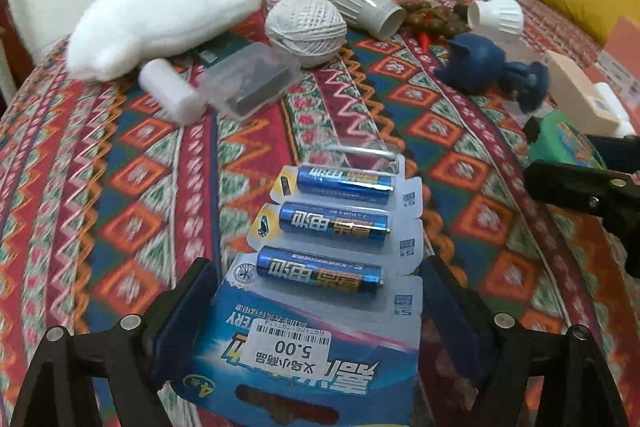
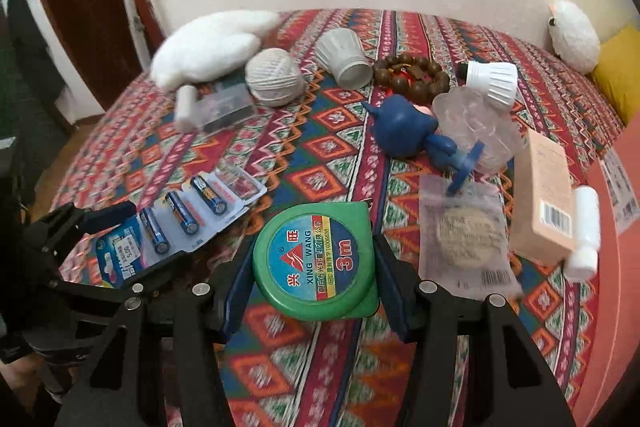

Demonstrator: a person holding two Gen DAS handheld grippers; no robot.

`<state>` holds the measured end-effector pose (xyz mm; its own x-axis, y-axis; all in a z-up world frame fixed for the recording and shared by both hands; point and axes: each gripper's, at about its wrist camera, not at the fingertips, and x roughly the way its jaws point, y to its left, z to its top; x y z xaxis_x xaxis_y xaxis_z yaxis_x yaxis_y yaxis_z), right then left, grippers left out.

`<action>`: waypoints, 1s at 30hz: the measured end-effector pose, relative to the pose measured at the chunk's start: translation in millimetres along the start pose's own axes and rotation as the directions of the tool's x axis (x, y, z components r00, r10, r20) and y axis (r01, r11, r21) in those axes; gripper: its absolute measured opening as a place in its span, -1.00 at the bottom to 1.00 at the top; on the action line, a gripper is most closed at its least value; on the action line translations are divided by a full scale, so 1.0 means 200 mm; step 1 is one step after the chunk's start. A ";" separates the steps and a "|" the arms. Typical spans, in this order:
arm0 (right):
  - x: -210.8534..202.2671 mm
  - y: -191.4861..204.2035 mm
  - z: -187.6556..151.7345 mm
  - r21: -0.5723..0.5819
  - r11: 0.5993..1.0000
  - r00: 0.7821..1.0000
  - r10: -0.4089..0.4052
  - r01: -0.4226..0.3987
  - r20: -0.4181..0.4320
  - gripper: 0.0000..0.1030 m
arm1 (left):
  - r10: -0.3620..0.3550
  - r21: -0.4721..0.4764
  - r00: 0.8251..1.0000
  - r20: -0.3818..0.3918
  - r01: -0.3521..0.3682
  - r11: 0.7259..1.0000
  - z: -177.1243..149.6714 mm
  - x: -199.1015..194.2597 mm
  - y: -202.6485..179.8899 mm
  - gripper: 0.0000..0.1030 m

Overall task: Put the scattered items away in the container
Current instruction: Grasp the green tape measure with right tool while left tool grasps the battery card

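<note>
A: Tape measure (image 2: 316, 261), green round case, the bulkiest thing in hand. It sits between the fingers of the right gripper (image 2: 314, 279), low centre of the right wrist view. Pads look to be touching its two sides at 3 and 9 o'clock; whether they are pressing, I cannot tell for sure.

B: Handling?

A: Judged stiff, dense, smooth plastic. It could slip or swivel if pinched only on the curved rim, so take it across the widest part, as now.

B: And the other tool?

A: Left gripper (image 1: 320, 291) is spread wide, fingers standing either side of the battery card (image 1: 332, 267), near its edges. No firm grip visible, so I call it open.

B: The card?

A: Flat blister pack lying on the patterned cloth (image 1: 120, 167), three batteries in it and one pocket empty at 12 o'clock. Light, thin, bendy card, likely to buckle if squeezed edgewise. Better held at the printed end, where it is stiffest.

B: Where do they go?

A: An orange edge shows at 3 o'clock in the right wrist view; whether that is the container, I cannot say.

B: Smaller items?

A: Twine ball (image 1: 306, 25) at 12 o'clock is soft and grippy. Bead bracelet (image 2: 412, 73) beyond it is loose and likely to sag.
</note>
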<state>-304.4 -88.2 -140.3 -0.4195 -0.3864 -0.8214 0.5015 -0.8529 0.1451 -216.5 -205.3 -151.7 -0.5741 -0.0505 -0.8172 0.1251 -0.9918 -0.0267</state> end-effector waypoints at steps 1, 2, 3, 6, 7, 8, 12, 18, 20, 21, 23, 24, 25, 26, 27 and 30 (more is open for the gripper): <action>-0.02 0.01 -0.02 0.000 1.000 1.000 0.005 -0.005 0.002 0.14 | -0.002 -0.003 1.000 0.002 0.002 1.000 -0.01 -0.02 0.01 0.66; -0.05 0.02 -0.05 -0.004 1.000 1.000 0.010 -0.010 0.003 0.14 | -0.004 -0.005 1.000 0.007 0.005 1.000 -0.04 -0.06 0.01 0.66; -0.08 0.03 -0.08 -0.008 1.000 1.000 0.015 -0.015 0.006 0.14 | -0.008 -0.005 1.000 0.012 0.008 1.000 -0.07 -0.09 0.01 0.66; -0.17 0.07 -0.16 -0.020 0.999 0.999 0.027 -0.026 0.018 0.14 | -0.018 -0.012 1.000 0.023 0.018 1.000 -0.12 -0.17 0.00 0.66; -0.20 0.07 -0.18 -0.022 0.999 0.999 0.030 -0.029 0.025 0.14 | -0.023 -0.015 0.999 0.027 0.024 1.000 -0.14 -0.19 0.00 0.66; -0.23 0.07 -0.20 -0.024 0.999 0.999 0.033 -0.032 0.031 0.14 | -0.028 -0.018 0.999 0.033 0.029 0.999 -0.15 -0.22 0.00 0.66; -0.32 0.06 -0.28 -0.018 0.999 0.997 0.050 -0.049 0.051 0.14 | -0.025 -0.014 0.999 0.020 0.025 1.000 -0.17 -0.28 -0.03 -0.91; -0.37 0.03 -0.35 -0.010 0.997 0.996 0.077 -0.077 0.038 0.14 | 0.016 0.014 0.993 -0.121 -0.014 1.000 -0.25 -0.08 -0.05 0.03; -0.36 0.03 -0.36 -0.015 0.997 0.996 0.082 -0.082 0.029 0.14 | 0.060 0.021 0.993 -0.099 -0.059 0.998 -0.27 -0.05 -0.03 0.30; -0.36 0.03 -0.36 -0.016 0.996 0.996 0.086 -0.085 0.026 0.14 | 0.100 0.059 0.992 -0.079 -0.096 0.994 -0.26 -0.04 -0.04 0.38; -0.35 0.03 -0.36 -0.015 0.995 0.995 0.096 -0.096 0.022 0.14 | 0.171 0.165 0.982 -0.079 -0.156 0.974 -0.25 0.02 -0.07 0.88; -0.34 0.02 -0.36 -0.013 0.995 0.995 0.102 -0.102 0.019 0.14 | 0.174 0.188 0.982 -0.070 -0.158 0.969 -0.24 0.05 -0.06 0.99; -0.34 0.02 -0.35 -0.012 0.994 0.994 0.108 -0.108 0.015 0.14 | 0.176 0.211 0.983 -0.060 -0.160 0.964 -0.24 0.08 -0.05 1.00; -0.33 0.02 -0.35 -0.012 0.994 0.994 0.112 -0.112 0.011 0.14 | 0.130 0.199 0.990 -0.059 -0.116 0.973 -0.24 0.09 -0.01 1.00; -0.32 0.02 -0.34 -0.013 0.993 0.993 0.116 -0.115 0.008 0.14 | 0.062 0.154 0.995 -0.082 -0.049 0.987 -0.22 0.12 0.05 1.00; -0.29 0.05 -0.34 -0.020 0.993 0.993 0.119 -0.119 -0.005 0.14 | 0.004 0.144 0.995 -0.097 0.010 0.990 -0.17 0.17 0.10 1.00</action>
<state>-224.4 -49.7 -127.9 -0.3533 -0.4835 -0.8008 0.5632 -0.7935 0.2306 -206.9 -223.8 -199.7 -0.4927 -0.0425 -0.8691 0.0013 -0.9988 0.0481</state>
